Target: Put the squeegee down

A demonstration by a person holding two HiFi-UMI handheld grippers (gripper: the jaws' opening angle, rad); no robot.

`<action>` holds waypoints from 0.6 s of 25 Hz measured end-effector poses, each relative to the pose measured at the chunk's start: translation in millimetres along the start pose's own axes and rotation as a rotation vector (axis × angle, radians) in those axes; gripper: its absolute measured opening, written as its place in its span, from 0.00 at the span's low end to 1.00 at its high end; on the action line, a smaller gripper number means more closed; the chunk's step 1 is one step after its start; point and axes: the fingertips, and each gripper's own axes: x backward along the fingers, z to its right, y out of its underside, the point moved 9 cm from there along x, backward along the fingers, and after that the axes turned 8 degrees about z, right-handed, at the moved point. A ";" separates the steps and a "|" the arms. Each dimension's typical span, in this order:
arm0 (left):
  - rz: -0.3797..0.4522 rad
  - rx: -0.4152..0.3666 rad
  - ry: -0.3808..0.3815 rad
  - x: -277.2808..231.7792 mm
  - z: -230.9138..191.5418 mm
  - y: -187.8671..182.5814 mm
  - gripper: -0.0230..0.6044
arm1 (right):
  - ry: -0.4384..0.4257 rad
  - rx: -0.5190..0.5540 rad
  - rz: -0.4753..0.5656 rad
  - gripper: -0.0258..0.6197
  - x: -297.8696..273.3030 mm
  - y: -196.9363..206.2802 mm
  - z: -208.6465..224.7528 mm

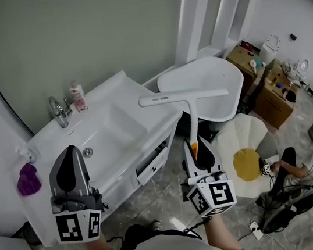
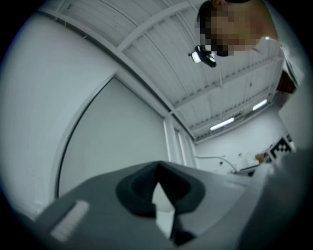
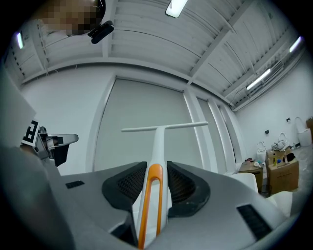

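The fingers of the right gripper (image 1: 199, 147) clamp the handle of the squeegee (image 1: 182, 95), its blade held out beyond the white tabletop (image 1: 117, 89). The left gripper (image 1: 71, 157) has its fingers closed on nothing. I'd lower it flat onto bare tabletop, clear of the faucet (image 1: 57, 110), before letting go.

Bright, even light; fisheye-warped edges

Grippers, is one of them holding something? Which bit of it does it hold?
The right gripper holds the squeegee by its orange-striped handle, with the blade end pointing away from the jaws. The left gripper holds nothing.
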 end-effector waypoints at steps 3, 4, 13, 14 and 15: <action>-0.014 -0.010 -0.006 -8.2 0.1 6.1 0.05 | -0.012 -0.013 -0.009 0.24 -9.2 6.7 4.3; -0.021 -0.011 -0.006 -11.3 0.1 9.3 0.05 | -0.015 -0.015 -0.013 0.24 -12.8 9.1 5.6; -0.049 -0.008 0.003 -48.6 -11.5 40.6 0.05 | -0.021 -0.026 -0.031 0.24 -57.2 28.2 15.6; -0.047 -0.006 0.004 -54.5 -14.6 44.7 0.05 | -0.020 -0.024 -0.030 0.24 -63.9 29.9 16.1; -0.046 -0.003 0.006 -60.7 -17.7 48.5 0.05 | -0.019 -0.021 -0.029 0.24 -70.7 31.4 16.7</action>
